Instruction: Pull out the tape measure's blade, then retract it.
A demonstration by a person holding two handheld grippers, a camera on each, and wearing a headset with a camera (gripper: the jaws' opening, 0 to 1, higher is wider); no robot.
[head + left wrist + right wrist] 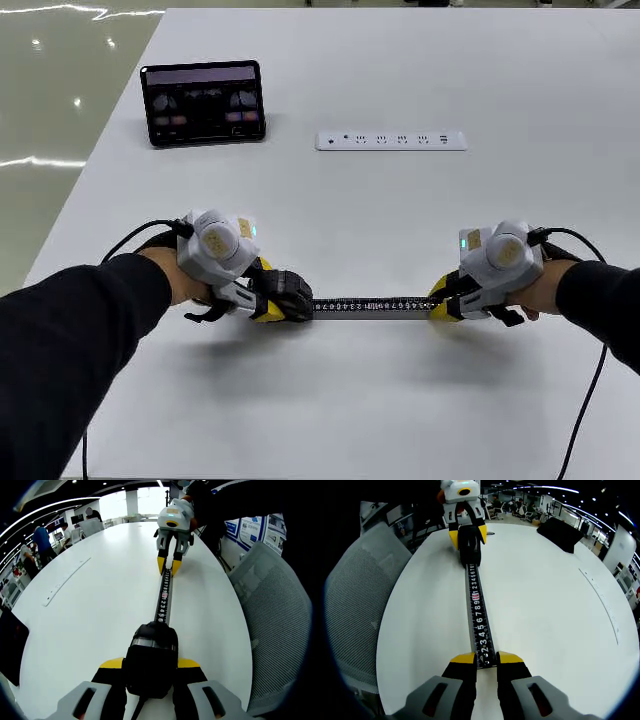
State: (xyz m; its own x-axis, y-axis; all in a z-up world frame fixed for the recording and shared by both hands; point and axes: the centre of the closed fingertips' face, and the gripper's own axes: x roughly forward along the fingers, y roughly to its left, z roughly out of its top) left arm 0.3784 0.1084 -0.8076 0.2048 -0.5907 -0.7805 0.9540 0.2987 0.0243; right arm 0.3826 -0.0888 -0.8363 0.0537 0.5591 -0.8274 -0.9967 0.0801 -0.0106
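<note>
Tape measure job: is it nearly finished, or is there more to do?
About halfway. Done: the blade is pulled out and lies stretched along the white table. In hand: the left gripper holds the black case between its fingers, and the right gripper pinches the blade's end. Left: letting the blade slide back into the case.

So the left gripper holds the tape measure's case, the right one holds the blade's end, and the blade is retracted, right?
Not retracted: the blade is pulled out, spanning from the case in the left gripper to the right gripper, in the head view.
</note>
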